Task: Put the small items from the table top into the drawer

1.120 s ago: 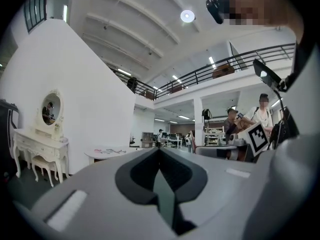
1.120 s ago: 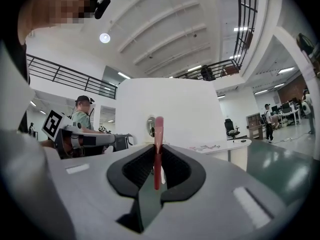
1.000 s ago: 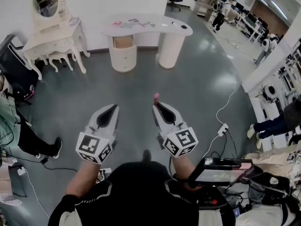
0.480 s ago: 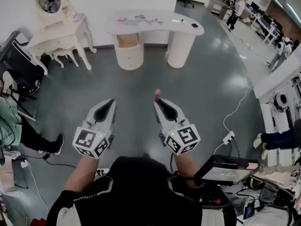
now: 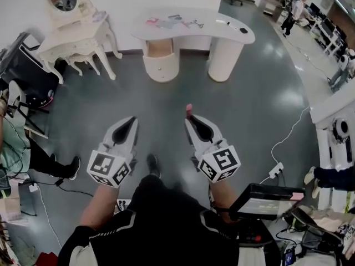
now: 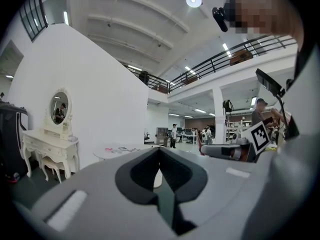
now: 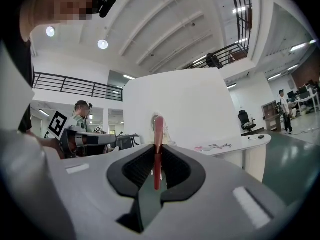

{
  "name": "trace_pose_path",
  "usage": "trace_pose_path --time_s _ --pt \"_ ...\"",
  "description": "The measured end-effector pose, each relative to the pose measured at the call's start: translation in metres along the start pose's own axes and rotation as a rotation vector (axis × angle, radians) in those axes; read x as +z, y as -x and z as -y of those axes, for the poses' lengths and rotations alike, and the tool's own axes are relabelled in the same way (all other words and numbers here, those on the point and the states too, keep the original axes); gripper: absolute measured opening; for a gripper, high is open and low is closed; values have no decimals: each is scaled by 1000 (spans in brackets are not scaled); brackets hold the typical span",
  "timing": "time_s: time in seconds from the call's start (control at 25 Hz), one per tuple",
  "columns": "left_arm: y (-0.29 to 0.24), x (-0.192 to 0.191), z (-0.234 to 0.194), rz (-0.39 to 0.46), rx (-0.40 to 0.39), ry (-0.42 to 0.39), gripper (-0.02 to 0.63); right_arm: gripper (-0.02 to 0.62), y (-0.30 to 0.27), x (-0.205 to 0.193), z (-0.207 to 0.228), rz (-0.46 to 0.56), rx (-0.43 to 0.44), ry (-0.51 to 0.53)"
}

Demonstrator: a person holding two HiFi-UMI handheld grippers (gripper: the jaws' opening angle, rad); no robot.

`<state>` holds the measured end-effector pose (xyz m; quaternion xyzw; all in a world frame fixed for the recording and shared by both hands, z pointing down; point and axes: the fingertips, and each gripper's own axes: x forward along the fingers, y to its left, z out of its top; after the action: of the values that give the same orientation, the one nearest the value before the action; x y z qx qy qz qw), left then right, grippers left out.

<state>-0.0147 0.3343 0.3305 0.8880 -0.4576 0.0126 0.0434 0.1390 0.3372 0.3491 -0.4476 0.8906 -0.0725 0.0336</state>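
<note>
In the head view both grippers are held level over the grey floor, well short of the white curved table (image 5: 222, 31). Small items (image 5: 172, 22) lie on its top, and a drawer (image 5: 158, 47) stands open in its round left pedestal. My right gripper (image 5: 189, 118) is shut on a thin pink-red stick-like item (image 5: 188, 109), which stands upright between the jaws (image 7: 158, 134) in the right gripper view. My left gripper (image 5: 131, 121) is shut with nothing in it; its tips meet in the left gripper view (image 6: 160, 150).
A white dressing table with an oval mirror (image 5: 77, 37) stands at the far left, a black case (image 5: 22, 71) beside it. A person (image 5: 16, 148) stands at the left edge. A cable and power strip (image 5: 275, 169) lie on the floor right, near a cart (image 5: 266, 198).
The curved table and dressing table have drawn nearer and shifted right in the head view. Both grippers kept their pose, the right one still holding the pink-red item.
</note>
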Motion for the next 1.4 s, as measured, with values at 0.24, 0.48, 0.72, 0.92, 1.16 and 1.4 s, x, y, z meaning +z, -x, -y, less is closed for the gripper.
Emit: trace_pose_path --time_s 0.24,0.48,0.72,0.92,1.16,1.4 --pt "-46 12 -58 26 22 6 0 49 -61 7 25 -20 -12 7" --pt "-87 23 -116 54 -4 21 0 51 -128 11 44 -38 -27 16" --pt "-119 28 -169 58 -35 17 0 51 -196 18 65 -42 -52 19" --pt "-138 33 -218 59 -52 19 0 51 -246 25 71 -41 -76 25" --pt "-162 35 -252 70 -75 37 0 51 -288 27 84 -48 -91 31" --pt "-200 37 -274 91 -78 33 0 51 -326 31 109 -40 -77 43"
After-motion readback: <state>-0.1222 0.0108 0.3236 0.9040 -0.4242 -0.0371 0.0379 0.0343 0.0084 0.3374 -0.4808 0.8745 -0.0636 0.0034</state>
